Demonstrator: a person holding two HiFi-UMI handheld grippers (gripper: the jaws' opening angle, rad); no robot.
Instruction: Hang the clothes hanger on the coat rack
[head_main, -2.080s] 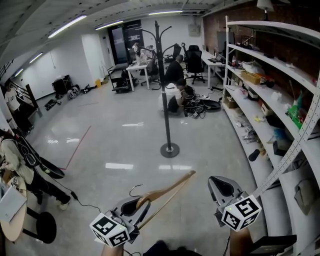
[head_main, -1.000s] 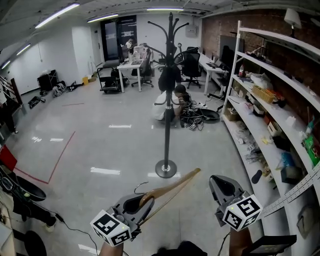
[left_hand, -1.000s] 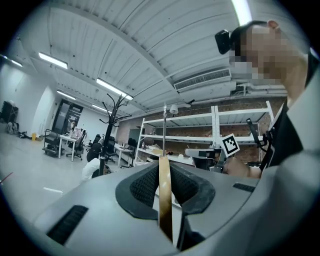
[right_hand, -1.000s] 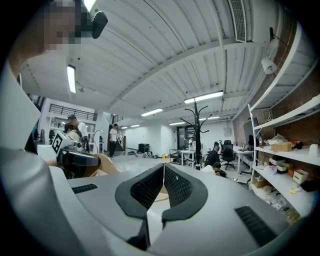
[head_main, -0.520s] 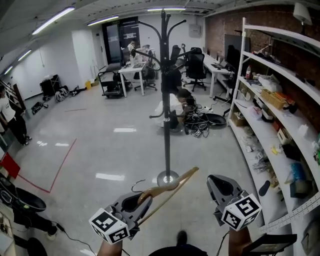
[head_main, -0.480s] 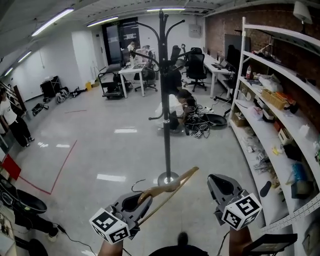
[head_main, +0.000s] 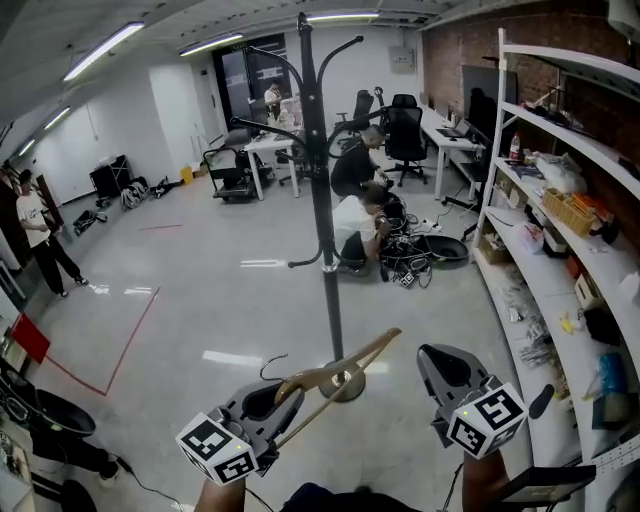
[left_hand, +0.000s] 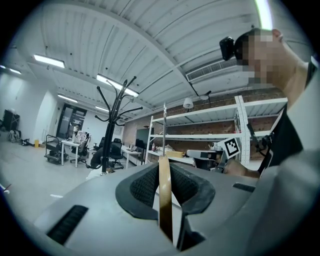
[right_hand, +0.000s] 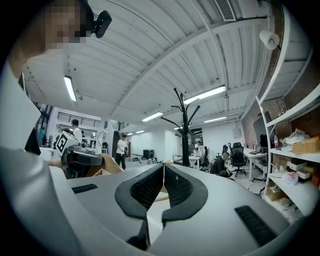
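Your left gripper (head_main: 262, 405) is clamped on the hanger (head_main: 335, 375), lower centre of the head view. Your right gripper (head_main: 447, 368) is closed on nothing. The grip is thin and edge-on, so the hanger may pivot when you lift. Its hook (head_main: 268, 362) faces left, away from the rack (head_main: 322, 230) at frame centre. The pegs (head_main: 348, 46) sit high; if you miss, you likely knock the rack.

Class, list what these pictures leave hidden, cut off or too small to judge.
- Head view: the hanger covers part of the base of the coat rack.
- Left gripper view: the hanger shows edge-on only, so its shape is unreadable.
- Head view: items on the shelves are too small to name.
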